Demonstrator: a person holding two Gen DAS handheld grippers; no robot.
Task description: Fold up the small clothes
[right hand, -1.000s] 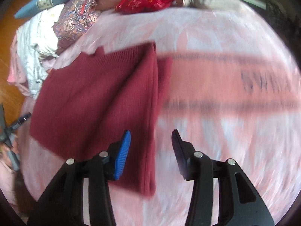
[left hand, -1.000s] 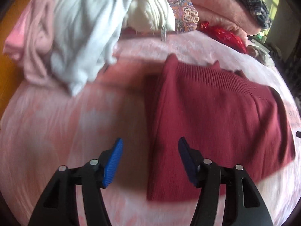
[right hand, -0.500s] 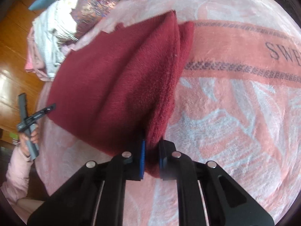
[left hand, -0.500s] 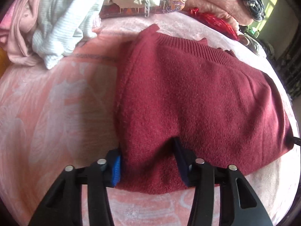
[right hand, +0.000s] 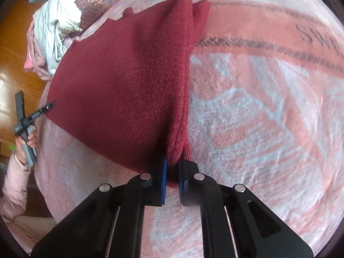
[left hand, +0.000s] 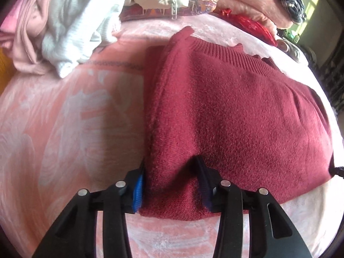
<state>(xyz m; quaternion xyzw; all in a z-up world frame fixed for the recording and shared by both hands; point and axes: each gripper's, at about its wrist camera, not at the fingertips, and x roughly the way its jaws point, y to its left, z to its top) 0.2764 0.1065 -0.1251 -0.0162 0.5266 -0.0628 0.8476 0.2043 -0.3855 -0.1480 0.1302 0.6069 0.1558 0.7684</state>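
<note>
Both clamped on the maroon sweater (left hand: 236,111) lying on the pink blanket (left hand: 71,116): left gripper (left hand: 172,185) wide across a thick near-corner bunch, right gripper (right hand: 172,178) nearly closed, easing open, pinching the other corner.

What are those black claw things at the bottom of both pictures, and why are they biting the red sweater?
They are grippers, tongs with two fingers, and a person holds one in each hand. Each has a small camera looking along its fingers, so one picture comes from the left gripper and the other from the right gripper. A dark red sweater lies on a pink blanket. Both grippers pinch its near edge, one at each corner, with blue pads pressing the wool. In the right picture you can see the person's hand holding the other gripper. At the far side of the blanket sits a pile of other clothes, waiting. The person is likely about to fold the sweater.
</note>
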